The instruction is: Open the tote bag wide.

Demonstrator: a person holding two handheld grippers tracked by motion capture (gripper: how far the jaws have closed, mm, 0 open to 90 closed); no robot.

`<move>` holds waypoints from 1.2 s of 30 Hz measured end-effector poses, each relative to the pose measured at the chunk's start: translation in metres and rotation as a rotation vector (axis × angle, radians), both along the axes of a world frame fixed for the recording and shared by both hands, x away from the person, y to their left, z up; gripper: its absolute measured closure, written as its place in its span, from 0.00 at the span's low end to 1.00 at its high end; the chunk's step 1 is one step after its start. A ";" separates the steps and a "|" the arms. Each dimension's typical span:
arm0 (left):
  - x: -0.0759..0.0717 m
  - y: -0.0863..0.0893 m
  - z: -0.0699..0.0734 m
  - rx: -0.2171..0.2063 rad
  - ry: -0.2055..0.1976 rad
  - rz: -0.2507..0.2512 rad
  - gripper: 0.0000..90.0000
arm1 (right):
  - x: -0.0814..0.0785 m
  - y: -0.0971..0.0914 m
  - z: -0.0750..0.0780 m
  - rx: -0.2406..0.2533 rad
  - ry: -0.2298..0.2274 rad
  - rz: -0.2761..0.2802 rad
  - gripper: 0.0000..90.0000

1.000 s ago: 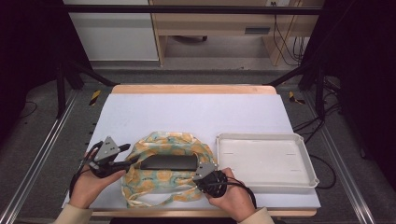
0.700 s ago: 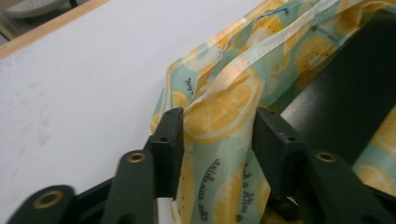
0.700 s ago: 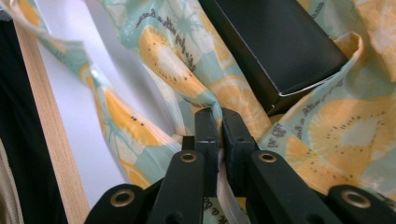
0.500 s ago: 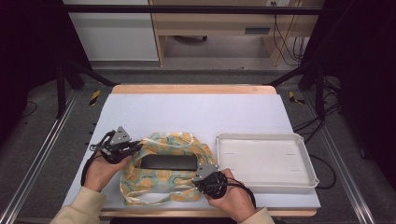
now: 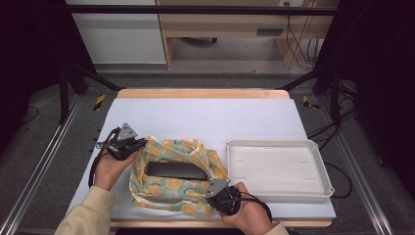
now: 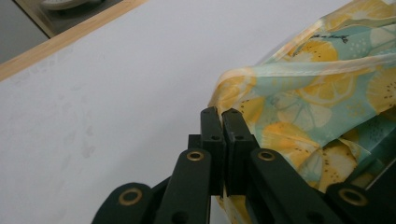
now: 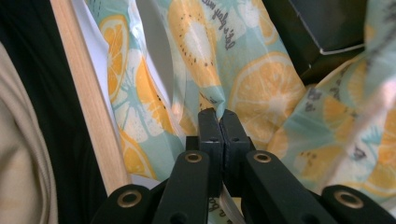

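Note:
A thin bag (image 5: 169,187) printed with orange slices lies on the white table cover, mouth upward, with a flat black object (image 5: 176,170) inside it. My left gripper (image 5: 142,143) is at the bag's far left rim; its jaws have just been closing and now pinch the rim. In the left gripper view the left gripper (image 6: 223,114) is shut with bag fabric (image 6: 317,93) running under its tips. My right gripper (image 5: 209,189) is shut on the bag's near right edge. The right gripper view shows the right gripper (image 7: 219,114) clamped on the printed fabric (image 7: 261,88), with the black object (image 7: 327,23) beyond.
An empty white tray (image 5: 274,143) stands just right of the bag. The table's wooden front edge (image 7: 88,93) runs close beside my right gripper. Open white cover (image 5: 205,115) stretches behind the bag.
My left hand has moved away from me along the bag's left side to its far rim, and its jaws have shut there. The right gripper has stayed in place.

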State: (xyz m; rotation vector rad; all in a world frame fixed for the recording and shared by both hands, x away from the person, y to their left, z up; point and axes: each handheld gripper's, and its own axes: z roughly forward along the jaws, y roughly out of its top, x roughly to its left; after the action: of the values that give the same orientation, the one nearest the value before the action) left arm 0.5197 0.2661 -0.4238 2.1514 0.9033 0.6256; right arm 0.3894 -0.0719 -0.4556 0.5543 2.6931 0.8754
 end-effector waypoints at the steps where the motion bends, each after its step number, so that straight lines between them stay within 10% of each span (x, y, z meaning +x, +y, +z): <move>1: 0.002 0.001 -0.002 -0.016 -0.005 0.009 0.99 | 0.000 -0.001 0.000 -0.001 0.001 -0.002 1.00; 36: 0.000 0.009 -0.013 -0.047 0.025 0.008 0.99 | 0.003 -0.011 -0.003 0.047 0.000 -0.045 1.00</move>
State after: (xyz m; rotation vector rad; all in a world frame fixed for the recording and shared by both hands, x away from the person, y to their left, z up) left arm 0.5201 0.2756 -0.4366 2.1188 0.9312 0.5765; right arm 0.3920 -0.0827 -0.4582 0.6232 2.6554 0.9292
